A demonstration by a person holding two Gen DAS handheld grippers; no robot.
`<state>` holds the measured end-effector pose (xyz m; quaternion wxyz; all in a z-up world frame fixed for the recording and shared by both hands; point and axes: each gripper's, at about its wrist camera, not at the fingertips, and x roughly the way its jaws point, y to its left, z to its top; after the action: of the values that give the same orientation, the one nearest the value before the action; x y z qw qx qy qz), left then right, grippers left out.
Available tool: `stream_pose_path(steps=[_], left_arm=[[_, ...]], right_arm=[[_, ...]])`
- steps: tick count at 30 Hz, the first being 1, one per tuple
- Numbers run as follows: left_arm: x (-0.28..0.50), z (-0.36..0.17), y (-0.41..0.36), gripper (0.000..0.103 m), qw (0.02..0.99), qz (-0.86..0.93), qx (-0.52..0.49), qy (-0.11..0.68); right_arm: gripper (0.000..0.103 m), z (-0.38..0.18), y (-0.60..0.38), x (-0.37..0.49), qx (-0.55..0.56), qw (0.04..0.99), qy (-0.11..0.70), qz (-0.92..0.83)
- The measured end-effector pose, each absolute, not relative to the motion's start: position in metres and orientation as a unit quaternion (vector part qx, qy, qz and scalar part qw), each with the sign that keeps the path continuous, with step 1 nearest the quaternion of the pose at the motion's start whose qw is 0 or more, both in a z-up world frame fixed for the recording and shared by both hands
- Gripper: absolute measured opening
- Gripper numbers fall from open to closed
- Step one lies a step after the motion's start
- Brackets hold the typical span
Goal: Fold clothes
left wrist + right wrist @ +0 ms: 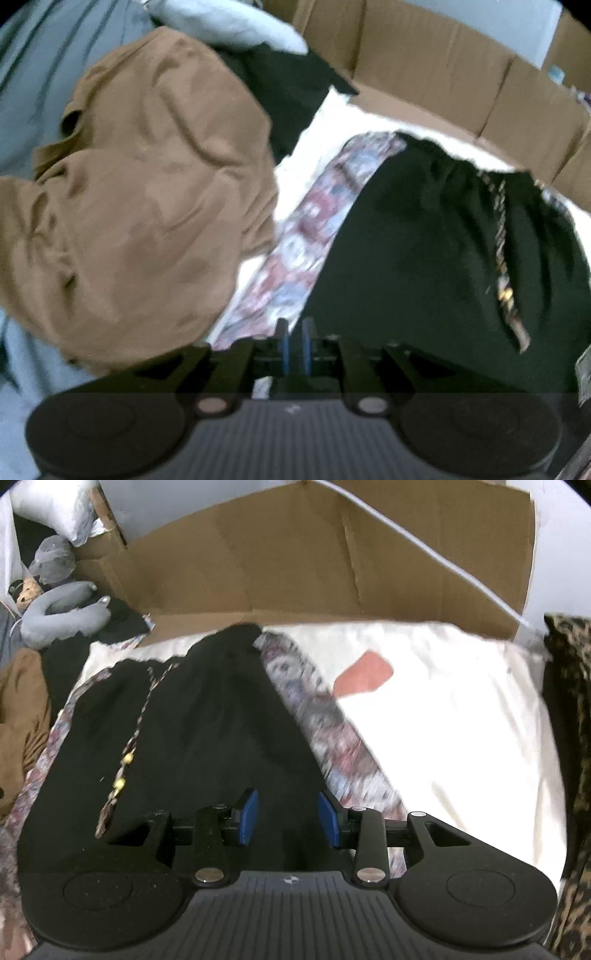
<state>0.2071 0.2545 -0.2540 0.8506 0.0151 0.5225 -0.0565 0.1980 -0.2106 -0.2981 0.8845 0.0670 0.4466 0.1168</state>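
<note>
A black garment with patterned red-blue-white side bands (424, 236) lies on a white sheet. It also shows in the right wrist view (207, 720), with a thin patterned drawstring with yellow beads (125, 760) across it. My left gripper (295, 345) has its blue pads nearly together at the garment's near edge by the patterned band; whether cloth sits between them is hidden. My right gripper (288, 812) is open, its blue pads (249, 812) apart just above the black cloth, holding nothing.
A brown garment (147, 192) is heaped at the left. Cardboard walls (295, 554) stand behind the white sheet (461, 720). A pink patch (364, 677) lies on the sheet. A grey neck pillow (62, 609) is far left; leopard-print fabric (569, 738) at right.
</note>
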Motion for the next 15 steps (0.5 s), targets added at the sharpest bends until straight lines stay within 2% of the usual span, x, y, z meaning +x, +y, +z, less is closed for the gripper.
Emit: stream_pose_path(steps=[2,5,15], left_arm=[[0.216,-0.258,0.245,0.009,0.857,-0.063,0.004,0.511],[0.230,-0.265,0.226,0.009,0.861,-0.073,-0.003,0.504],[0.262,-0.278,0.176,0.009,0.873,-0.115,0.028,0.473]], right_arm=[[0.041,-0.300,-0.212,0.206,0.062,0.888,0.441,0.114],[0.032,-0.307,-0.212,0.221,0.056,0.891,0.439,0.104],[0.032,-0.315,-0.230,0.256,0.075,0.904,0.415,0.062]])
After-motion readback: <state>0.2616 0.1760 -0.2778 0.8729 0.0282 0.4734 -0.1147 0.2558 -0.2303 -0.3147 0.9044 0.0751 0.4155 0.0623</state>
